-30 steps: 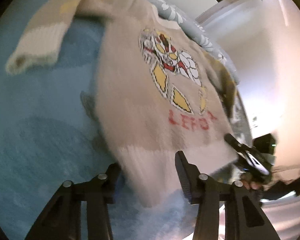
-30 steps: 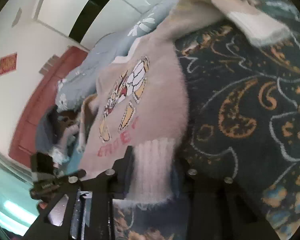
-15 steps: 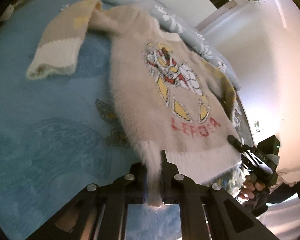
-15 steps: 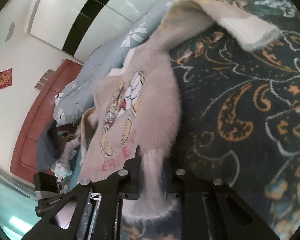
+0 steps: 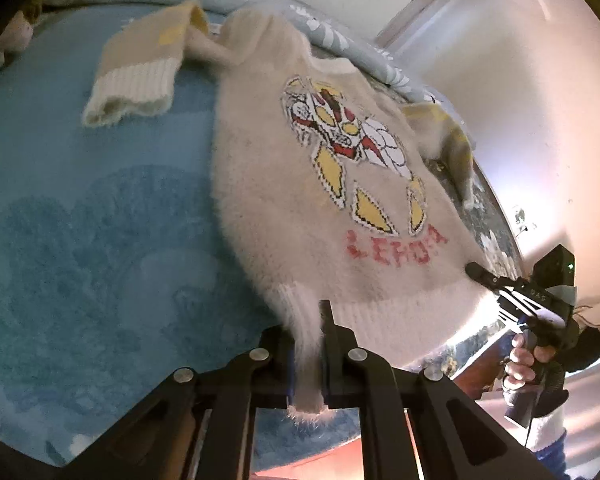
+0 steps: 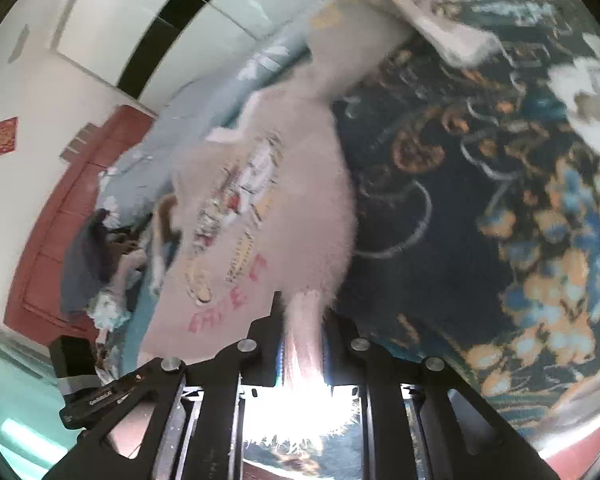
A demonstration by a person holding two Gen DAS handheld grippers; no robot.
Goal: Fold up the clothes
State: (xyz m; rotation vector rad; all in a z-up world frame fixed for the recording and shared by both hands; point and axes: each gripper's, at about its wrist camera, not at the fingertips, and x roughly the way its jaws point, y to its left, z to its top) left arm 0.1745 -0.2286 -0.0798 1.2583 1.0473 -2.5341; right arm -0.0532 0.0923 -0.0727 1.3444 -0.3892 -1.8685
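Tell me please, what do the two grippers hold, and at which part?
Both hold the fuzzy cream sweater by its ribbed bottom hem: left gripper at one corner, right gripper at the other.

1. I see a bed with a patterned blanket: light blue on its left part, dark with orange paisley on its right.
2. A fuzzy cream sweater lies front-up across it, near hem lifted, left sleeve folded at far left.
3. Grey floral duvet bunched along far edge.
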